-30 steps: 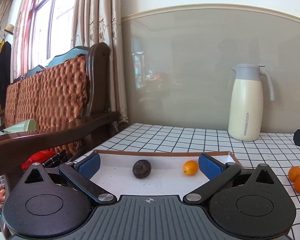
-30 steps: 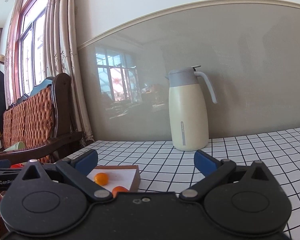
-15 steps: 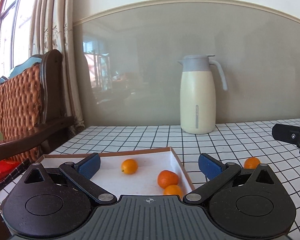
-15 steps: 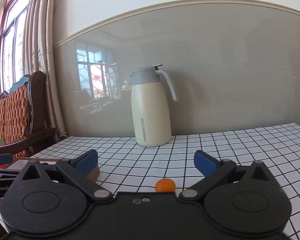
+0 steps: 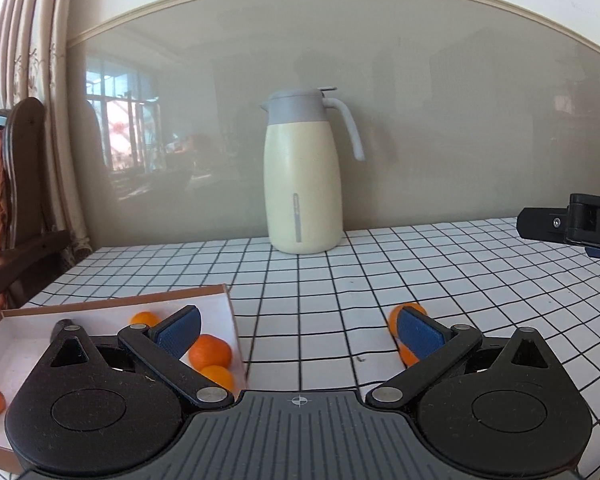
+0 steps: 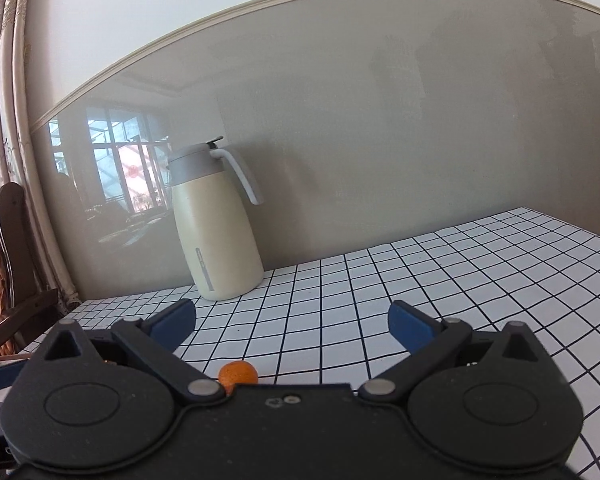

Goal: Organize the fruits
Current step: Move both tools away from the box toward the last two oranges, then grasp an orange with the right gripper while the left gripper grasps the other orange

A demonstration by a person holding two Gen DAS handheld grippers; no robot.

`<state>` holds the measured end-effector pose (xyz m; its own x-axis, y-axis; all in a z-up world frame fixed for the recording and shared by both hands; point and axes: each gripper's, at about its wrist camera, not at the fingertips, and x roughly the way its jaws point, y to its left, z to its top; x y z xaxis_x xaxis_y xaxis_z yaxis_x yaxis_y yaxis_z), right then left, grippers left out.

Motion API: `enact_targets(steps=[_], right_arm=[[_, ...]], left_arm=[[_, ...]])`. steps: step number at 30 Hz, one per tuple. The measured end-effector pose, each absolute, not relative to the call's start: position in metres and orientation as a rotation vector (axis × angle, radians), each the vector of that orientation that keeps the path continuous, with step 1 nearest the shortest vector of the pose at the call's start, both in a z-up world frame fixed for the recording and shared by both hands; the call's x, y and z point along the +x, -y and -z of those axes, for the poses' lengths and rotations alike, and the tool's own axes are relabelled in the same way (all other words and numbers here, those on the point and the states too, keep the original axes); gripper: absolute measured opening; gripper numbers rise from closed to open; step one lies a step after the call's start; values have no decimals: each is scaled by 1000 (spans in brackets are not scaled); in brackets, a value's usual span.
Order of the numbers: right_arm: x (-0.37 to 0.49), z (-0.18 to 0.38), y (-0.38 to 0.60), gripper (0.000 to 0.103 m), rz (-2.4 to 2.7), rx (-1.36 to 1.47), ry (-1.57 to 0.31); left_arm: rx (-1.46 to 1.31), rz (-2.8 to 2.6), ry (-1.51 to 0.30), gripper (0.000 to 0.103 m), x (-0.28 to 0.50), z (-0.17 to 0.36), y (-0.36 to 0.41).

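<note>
A shallow white cardboard tray point(image 5: 228, 312) with brown edges lies on the checked table at lower left in the left wrist view. Several small oranges lie in it, one point(image 5: 210, 352) near its right wall. Two more oranges point(image 5: 396, 314) lie on the table, partly hidden behind my left gripper's right finger. My left gripper point(image 5: 298, 330) is open and empty, over the tray's right wall. My right gripper point(image 6: 292, 320) is open and empty, above one orange point(image 6: 238, 374) on the table. It also shows in the left wrist view point(image 5: 572, 226) at the right edge.
A cream thermos jug point(image 5: 302, 172) with a grey lid stands at the back by the wall; it also shows in the right wrist view point(image 6: 216, 224). A wooden chair point(image 5: 8, 196) with woven back stands off the table's left end, with curtains behind it.
Both grippers have swung to the right. In the left wrist view the tray slid from centre to lower left and the loose oranges came behind the right finger. Both stay open.
</note>
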<state>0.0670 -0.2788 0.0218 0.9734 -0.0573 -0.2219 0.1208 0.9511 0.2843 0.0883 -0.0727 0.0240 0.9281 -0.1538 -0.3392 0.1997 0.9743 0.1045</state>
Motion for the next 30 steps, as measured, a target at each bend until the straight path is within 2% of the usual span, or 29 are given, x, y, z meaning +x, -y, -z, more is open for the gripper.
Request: enact_targets(steps=[6, 16, 26, 30], right_arm=[[78, -10, 285, 97, 91, 266, -288], [119, 11, 237, 97, 23, 185, -435], [149, 23, 209, 90, 57, 61, -534], [150, 24, 218, 91, 83, 44, -548]], left_arm=[[132, 155, -344, 103, 94, -21, 86], [51, 55, -366, 103, 112, -24, 42], [37, 52, -373, 103, 123, -22, 38], [45, 65, -371, 103, 125, -20, 46]])
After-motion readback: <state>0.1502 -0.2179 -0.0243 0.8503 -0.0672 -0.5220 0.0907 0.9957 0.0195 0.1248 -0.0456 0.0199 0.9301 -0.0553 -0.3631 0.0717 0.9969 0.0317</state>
